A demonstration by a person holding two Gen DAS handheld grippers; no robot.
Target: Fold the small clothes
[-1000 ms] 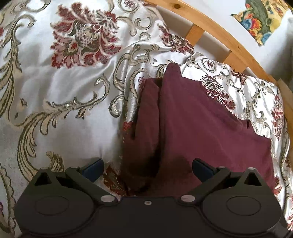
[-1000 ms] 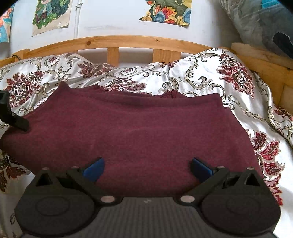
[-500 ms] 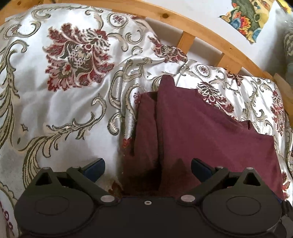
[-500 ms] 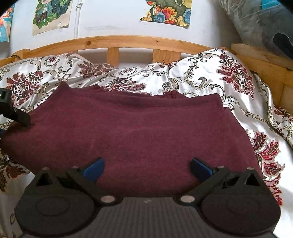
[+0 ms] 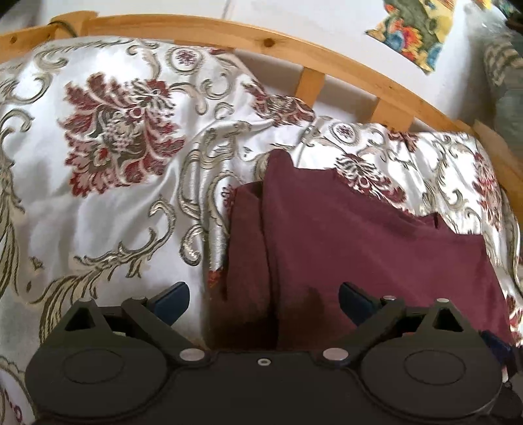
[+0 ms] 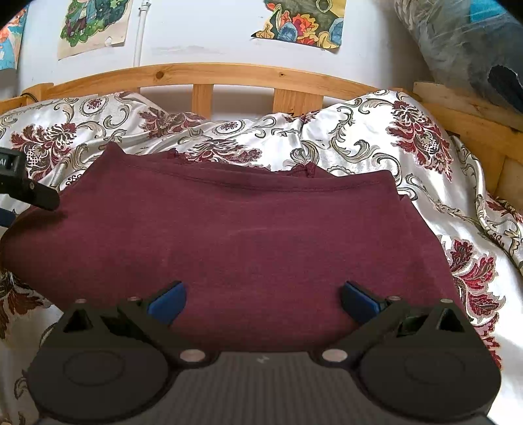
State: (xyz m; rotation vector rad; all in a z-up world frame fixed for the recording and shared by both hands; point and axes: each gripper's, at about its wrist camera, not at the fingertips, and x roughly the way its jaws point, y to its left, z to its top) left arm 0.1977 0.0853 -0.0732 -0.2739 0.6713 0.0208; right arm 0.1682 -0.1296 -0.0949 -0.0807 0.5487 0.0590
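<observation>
A bed with a wooden slatted headboard (image 6: 209,70) is filling both views, its satin floral bedspread (image 5: 108,202) lying rumpled beneath paper pictures (image 6: 94,24) taped to the pale wall. The maroon garment (image 6: 248,242) is lying flat in the middle of the bedspread, its stitched hem running parallel to the headboard and a frilled edge peeking out behind it. It is looking partly folded: in the left wrist view a narrower panel is sitting tucked along the garment's left side under the top layer, so at least one fold seems done, with further folds probably remaining. The left gripper (image 5: 264,296) is hovering over that left edge, jaws apart and holding nothing. The right gripper (image 6: 263,294) is poised over the near edge, jaws likewise spread wide and empty.
</observation>
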